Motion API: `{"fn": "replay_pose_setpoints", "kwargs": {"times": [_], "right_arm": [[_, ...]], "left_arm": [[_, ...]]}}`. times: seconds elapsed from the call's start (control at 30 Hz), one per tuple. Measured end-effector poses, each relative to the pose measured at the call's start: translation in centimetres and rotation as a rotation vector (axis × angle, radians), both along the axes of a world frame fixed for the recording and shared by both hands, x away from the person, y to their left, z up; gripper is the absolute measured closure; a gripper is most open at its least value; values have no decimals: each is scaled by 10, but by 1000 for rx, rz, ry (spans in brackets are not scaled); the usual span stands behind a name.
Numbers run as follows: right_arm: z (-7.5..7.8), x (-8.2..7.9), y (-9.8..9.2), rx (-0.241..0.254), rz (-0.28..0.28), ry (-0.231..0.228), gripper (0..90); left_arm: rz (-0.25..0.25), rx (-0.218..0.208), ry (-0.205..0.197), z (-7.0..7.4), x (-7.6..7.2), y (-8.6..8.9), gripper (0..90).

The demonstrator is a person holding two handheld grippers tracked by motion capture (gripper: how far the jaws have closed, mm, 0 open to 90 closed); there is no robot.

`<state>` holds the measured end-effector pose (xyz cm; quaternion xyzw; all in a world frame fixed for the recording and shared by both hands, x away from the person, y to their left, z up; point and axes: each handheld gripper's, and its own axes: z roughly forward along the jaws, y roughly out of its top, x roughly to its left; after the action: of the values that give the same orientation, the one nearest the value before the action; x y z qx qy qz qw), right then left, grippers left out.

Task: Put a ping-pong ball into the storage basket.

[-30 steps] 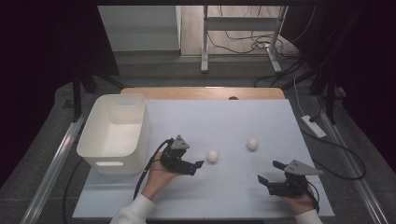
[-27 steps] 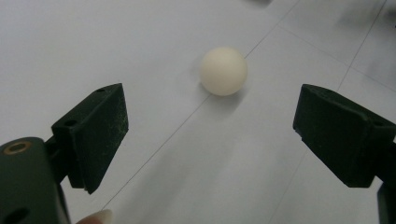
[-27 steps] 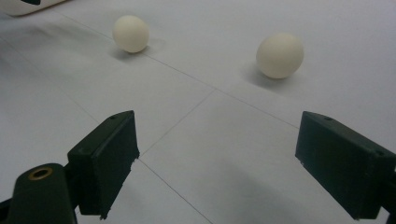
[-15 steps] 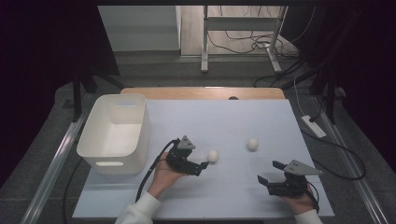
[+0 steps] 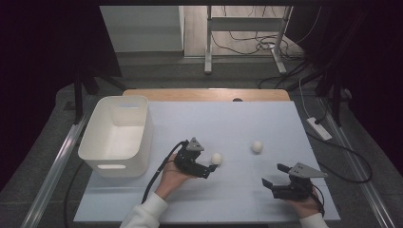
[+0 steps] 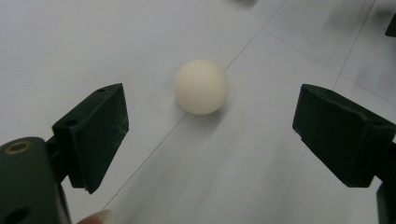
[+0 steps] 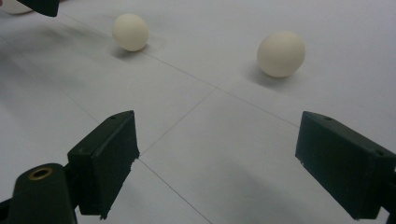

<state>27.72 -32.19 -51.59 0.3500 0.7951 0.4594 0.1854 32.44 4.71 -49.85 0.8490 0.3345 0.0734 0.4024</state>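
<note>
Two white balls lie on the pale table mat (image 5: 237, 118). The nearer ball (image 5: 216, 158) sits just beyond the tips of my left gripper (image 5: 210, 170), which is open. In the left gripper view this ball (image 6: 201, 87) rests on the mat slightly ahead of the gap, and the left gripper (image 6: 210, 135) has nothing between its jaws. The second ball (image 5: 257, 147) lies farther right. My right gripper (image 5: 273, 175) stands open near the front right of the mat. In its own view the right gripper (image 7: 217, 149) faces both balls (image 7: 130, 31) (image 7: 281, 53) from a distance.
A white plastic bin (image 5: 116, 135) stands at the left edge of the mat. A wooden strip (image 5: 204, 94) runs along the far edge of the table. A power strip (image 5: 319, 128) and cables lie on the floor at the right.
My left gripper has slid a little to the right, closer to the nearer ball. The right gripper and both balls have stayed put.
</note>
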Motion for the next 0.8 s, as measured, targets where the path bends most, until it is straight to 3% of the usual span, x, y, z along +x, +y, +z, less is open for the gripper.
{"fn": "replay_pose_setpoints", "kwargs": {"times": [0.47, 0.8], "right_arm": [[0, 0, 0, -7, -1, -1, 132], [0, 0, 0, -1, 4, -1, 132]], "left_arm": [[-44, 29, 4, 1, 8, -21, 108], [-46, 55, 21, -4, 14, -28, 108]]}}
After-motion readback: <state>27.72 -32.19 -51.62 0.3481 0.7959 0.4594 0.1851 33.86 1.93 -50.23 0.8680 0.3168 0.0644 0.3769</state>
